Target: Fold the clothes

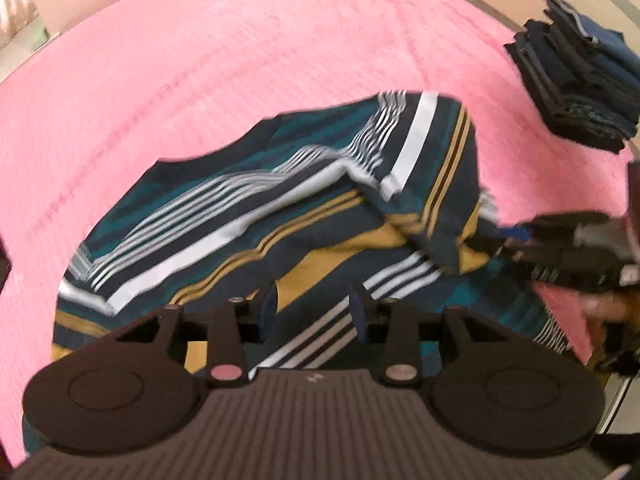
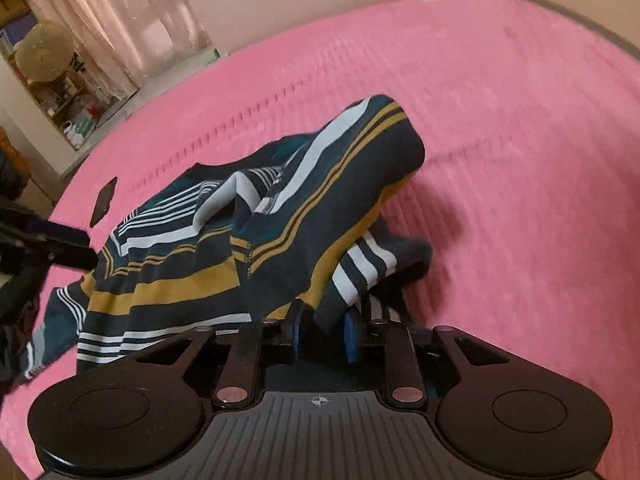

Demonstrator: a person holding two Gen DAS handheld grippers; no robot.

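Note:
A striped shirt [image 1: 280, 216] in navy, teal, white and mustard lies rumpled on the pink bedspread [image 1: 200, 80]. My left gripper [image 1: 314, 310] hovers open just above the shirt's near part, nothing between its blue pads. My right gripper [image 2: 326, 332] is shut on a bunched edge of the shirt [image 2: 304, 200] and lifts that fold off the bed. The right gripper also shows in the left wrist view [image 1: 560, 248], at the shirt's right side. The left gripper shows at the left edge of the right wrist view [image 2: 48, 248].
A stack of folded dark blue clothes [image 1: 580, 92] sits at the bed's far right. A dark phone-like object [image 2: 103, 202] lies on the pink bedspread [image 2: 500, 120] left of the shirt. A curtained window and a cluttered shelf stand beyond the bed's far left.

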